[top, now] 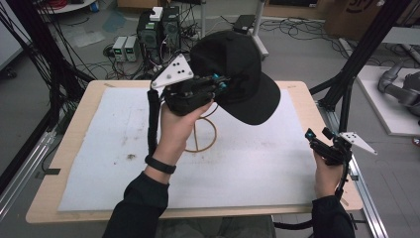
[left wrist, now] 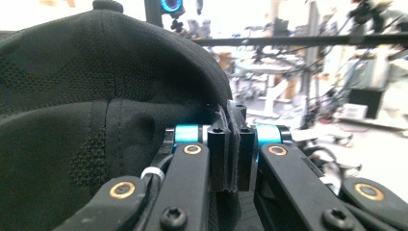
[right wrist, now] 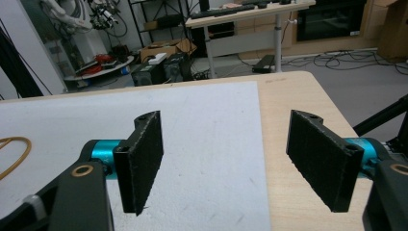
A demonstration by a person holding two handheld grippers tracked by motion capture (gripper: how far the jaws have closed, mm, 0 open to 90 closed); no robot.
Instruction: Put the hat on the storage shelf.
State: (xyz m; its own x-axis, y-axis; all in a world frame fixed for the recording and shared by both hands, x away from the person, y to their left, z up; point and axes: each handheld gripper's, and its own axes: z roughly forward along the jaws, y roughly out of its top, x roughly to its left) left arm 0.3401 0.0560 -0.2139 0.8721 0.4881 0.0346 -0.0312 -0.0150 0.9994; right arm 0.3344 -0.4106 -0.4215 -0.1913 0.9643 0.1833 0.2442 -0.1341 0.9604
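**A:** Black fabric up in the air! From the high view, the left gripper [top: 218, 85] has a black cap [top: 237, 74] lifted clear above the tabletop [top: 79, 114], pinched at the cap's near edge, brim pointing down and to the right.

**B:** And below it, a thin wooden ring stand [top: 200, 134] sits on the white foam mat [top: 247, 163], well under the cap and not touching it. The right gripper [top: 317, 136] waits low at the tabletop's right edge, well apart from the cap.

**A:** Over to the left gripper view: the fingers [left wrist: 219, 154] are pressed tight together with a fold of cap [left wrist: 96, 96] fabric sandwiched between them. Solid clamp, no gap showing. The cap's crown bulges across the left of the frame, its top button up at the top edge.

**B:** Right gripper view now: completely different story. Those fingers [right wrist: 142, 159] stand wide apart, nothing between them, black pads facing each other over the mat [right wrist: 207, 144] and the bare wood of the tabletop [right wrist: 288, 96].

**A:** And a sliver of the ring stand [right wrist: 14, 149] peeks in at the far left, lying on the mat.
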